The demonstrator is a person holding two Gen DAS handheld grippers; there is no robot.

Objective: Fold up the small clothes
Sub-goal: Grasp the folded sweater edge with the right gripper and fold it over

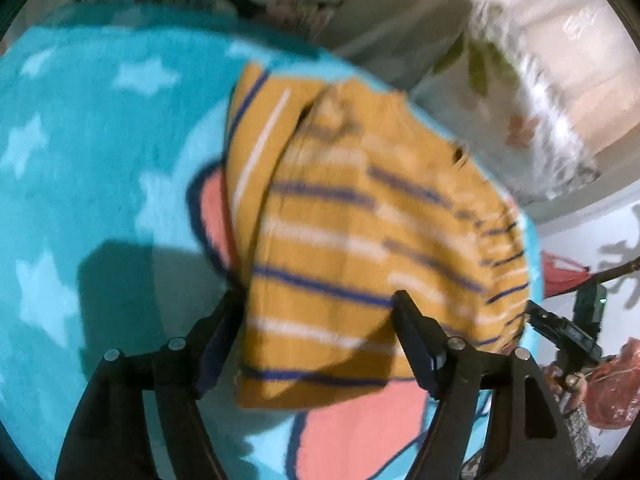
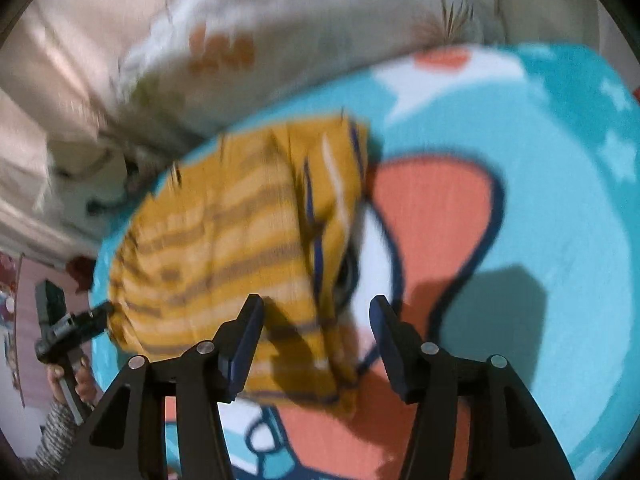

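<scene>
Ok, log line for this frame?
garment: striped mustard garment folded on blue blanket | left hand-held gripper: open, straddling near edge | right hand-held gripper: open, empty

A small mustard-yellow garment (image 1: 360,240) with thin navy and white stripes lies folded on the turquoise star-patterned blanket (image 1: 80,120), one side flap turned over its middle, its hem ruffled along one edge

A turquoise blanket (image 1: 80,128) with pale stars and a coral cartoon shape lies beside a floral pillow (image 2: 248,32).
</scene>
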